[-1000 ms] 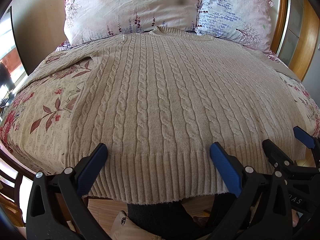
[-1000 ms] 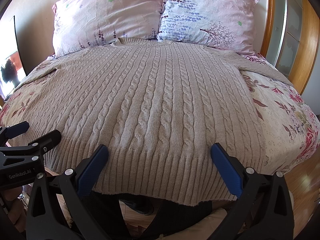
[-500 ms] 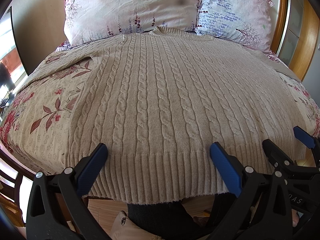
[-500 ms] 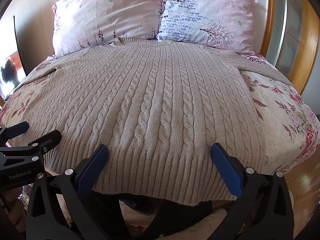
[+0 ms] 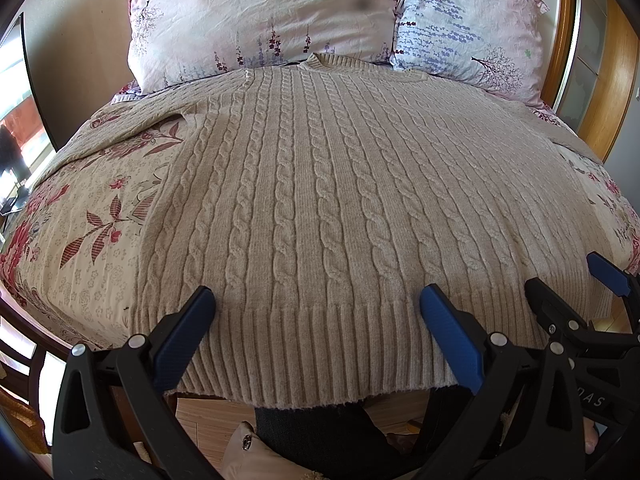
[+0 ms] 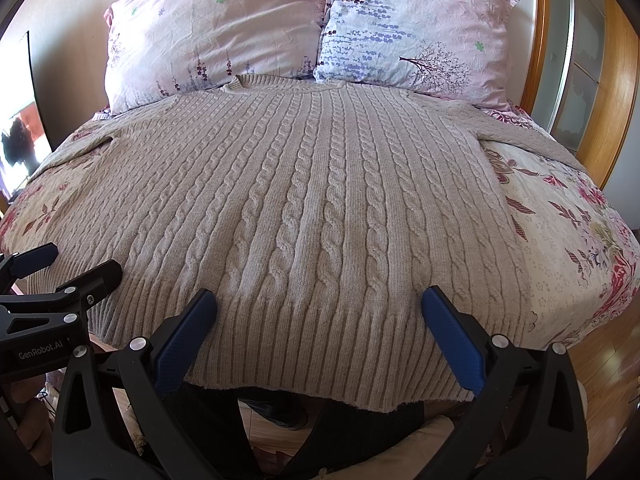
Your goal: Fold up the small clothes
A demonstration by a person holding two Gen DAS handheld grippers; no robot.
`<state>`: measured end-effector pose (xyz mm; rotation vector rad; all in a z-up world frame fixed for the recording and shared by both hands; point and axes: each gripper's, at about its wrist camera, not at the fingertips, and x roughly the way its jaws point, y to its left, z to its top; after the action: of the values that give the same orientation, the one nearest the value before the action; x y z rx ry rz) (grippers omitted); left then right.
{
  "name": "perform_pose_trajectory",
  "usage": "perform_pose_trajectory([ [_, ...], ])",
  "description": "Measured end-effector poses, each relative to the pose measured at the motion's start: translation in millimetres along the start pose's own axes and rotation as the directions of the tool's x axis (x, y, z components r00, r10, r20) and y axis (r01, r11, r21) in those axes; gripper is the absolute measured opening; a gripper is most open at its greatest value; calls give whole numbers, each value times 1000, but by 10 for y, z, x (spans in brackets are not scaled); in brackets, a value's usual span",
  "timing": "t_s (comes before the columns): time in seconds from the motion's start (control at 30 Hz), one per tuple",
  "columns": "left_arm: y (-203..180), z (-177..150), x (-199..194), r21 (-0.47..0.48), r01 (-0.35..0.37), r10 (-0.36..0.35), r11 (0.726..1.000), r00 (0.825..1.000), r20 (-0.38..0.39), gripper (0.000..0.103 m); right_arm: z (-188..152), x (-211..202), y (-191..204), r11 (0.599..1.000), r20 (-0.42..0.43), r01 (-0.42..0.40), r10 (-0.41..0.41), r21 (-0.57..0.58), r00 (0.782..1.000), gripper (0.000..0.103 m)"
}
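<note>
A beige cable-knit sweater (image 5: pixel 328 184) (image 6: pixel 304 200) lies flat and face up on the bed, collar toward the pillows and ribbed hem hanging a little over the near edge. Its sleeves spread out to both sides. My left gripper (image 5: pixel 316 300) hovers open over the left half of the hem, nothing between its blue pads. Over the right half of the hem my right gripper (image 6: pixel 320 302) is open too. Each gripper shows at the edge of the other's view: the right gripper (image 5: pixel 568 276) at the far right, the left gripper (image 6: pixel 76 262) at the far left.
A floral bedspread (image 5: pixel 92 216) (image 6: pixel 568 232) covers the bed. Two pale flowered pillows (image 5: pixel 260 16) (image 6: pixel 412 28) lean at the head. A wooden frame (image 6: pixel 616 80) stands to the right. Wooden floor and a person's dark-clothed legs (image 5: pixel 320 436) show below the hem.
</note>
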<state>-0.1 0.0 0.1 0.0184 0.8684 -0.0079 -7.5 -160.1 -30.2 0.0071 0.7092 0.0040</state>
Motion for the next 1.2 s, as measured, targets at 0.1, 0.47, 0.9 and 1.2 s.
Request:
perform_pose_trajectory([
  [0.1, 0, 0, 0, 0, 0, 0, 1000, 1000, 0, 101, 0, 1, 0, 1000, 0, 0, 0, 0, 1000, 102],
  [0.47, 0, 0, 0, 0, 0, 0, 1000, 1000, 1, 101, 1, 4, 0, 1000, -1, 0, 0, 0, 1000, 102],
  [0.9, 0, 0, 0, 0, -1, 1, 1000, 1000, 1, 101, -1, 4, 1, 1000, -1, 0, 0, 0, 1000, 102],
  [1.2, 7, 14, -1, 0, -1, 1, 1000, 1000, -8, 101, -2, 28, 8, 1000, 7, -17, 17, -19, 1000, 102],
])
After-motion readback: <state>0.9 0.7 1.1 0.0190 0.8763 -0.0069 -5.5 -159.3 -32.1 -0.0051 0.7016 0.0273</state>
